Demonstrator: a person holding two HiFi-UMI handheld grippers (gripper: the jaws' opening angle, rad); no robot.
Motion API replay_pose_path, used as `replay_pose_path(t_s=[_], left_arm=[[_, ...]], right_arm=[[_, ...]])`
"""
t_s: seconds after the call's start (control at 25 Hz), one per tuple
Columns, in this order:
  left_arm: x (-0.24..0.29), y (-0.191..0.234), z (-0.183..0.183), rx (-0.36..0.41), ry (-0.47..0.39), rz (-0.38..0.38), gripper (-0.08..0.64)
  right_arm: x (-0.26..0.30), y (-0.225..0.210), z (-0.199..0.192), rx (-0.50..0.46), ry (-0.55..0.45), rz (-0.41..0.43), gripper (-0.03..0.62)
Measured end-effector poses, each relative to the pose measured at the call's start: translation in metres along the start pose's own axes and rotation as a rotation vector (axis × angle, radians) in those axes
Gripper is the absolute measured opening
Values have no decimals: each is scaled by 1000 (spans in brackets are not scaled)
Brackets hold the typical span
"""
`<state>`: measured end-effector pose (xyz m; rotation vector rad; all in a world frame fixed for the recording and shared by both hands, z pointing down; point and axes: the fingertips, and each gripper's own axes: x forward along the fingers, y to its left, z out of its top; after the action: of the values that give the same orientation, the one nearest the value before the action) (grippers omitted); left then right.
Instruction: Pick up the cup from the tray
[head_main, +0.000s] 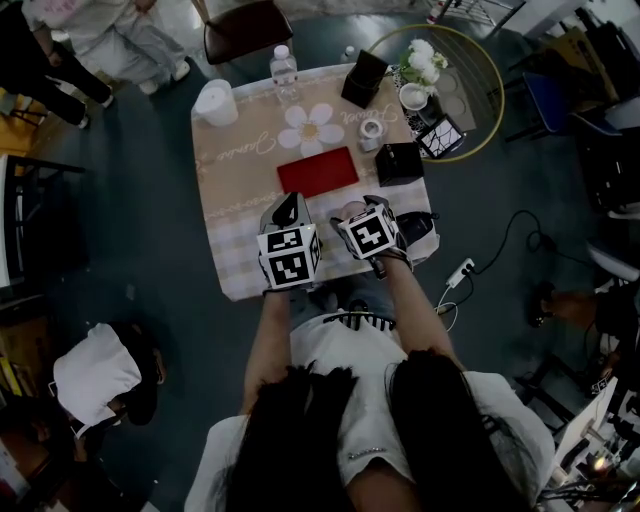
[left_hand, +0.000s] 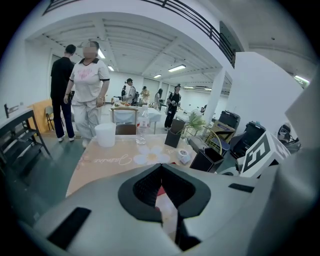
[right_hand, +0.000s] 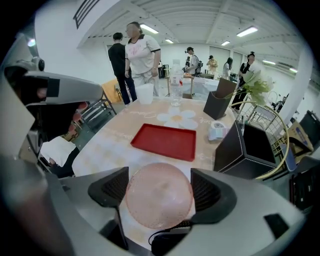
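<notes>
A pink translucent dimpled cup (right_hand: 159, 195) sits between the jaws of my right gripper (right_hand: 159, 192), its round base toward the camera and both pads against its sides. In the head view the cup (head_main: 352, 209) shows just ahead of the right gripper (head_main: 366, 216), above the table's near edge. The red tray (head_main: 317, 171) lies flat in the middle of the table with nothing on it, and in the right gripper view the red tray (right_hand: 165, 141) is beyond the cup. My left gripper (head_main: 288, 212) hovers left of the cup. Its jaws (left_hand: 161, 172) are shut, holding nothing.
A black box (head_main: 398, 163) stands right of the tray, a tape roll (head_main: 371, 129) and another black holder (head_main: 363, 77) behind it. A water bottle (head_main: 284, 68) and a white tub (head_main: 216, 102) stand at the far edge. A round wire table (head_main: 478, 70) with flowers is beyond; people stand farther off.
</notes>
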<state>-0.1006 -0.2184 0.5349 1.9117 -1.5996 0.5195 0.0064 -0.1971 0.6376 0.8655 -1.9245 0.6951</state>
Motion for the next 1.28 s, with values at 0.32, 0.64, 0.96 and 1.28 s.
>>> replay_pose_path(t_s=[0.32, 0.64, 0.96, 1.28], left_arm=[[0, -4, -2, -1, 2, -2, 5], [1, -12, -4, -10, 3, -18, 5], [-3, -14, -6, -23, 6, -29, 5], [-5, -17, -9, -26, 8, -33, 5]], right_arm=[[5, -1, -9, -20, 11, 3, 393], [6, -1, -7, -12, -5, 3, 394], [-1, 0, 1, 17, -81, 13, 396], [-21, -2, 16, 17, -145, 10, 396]])
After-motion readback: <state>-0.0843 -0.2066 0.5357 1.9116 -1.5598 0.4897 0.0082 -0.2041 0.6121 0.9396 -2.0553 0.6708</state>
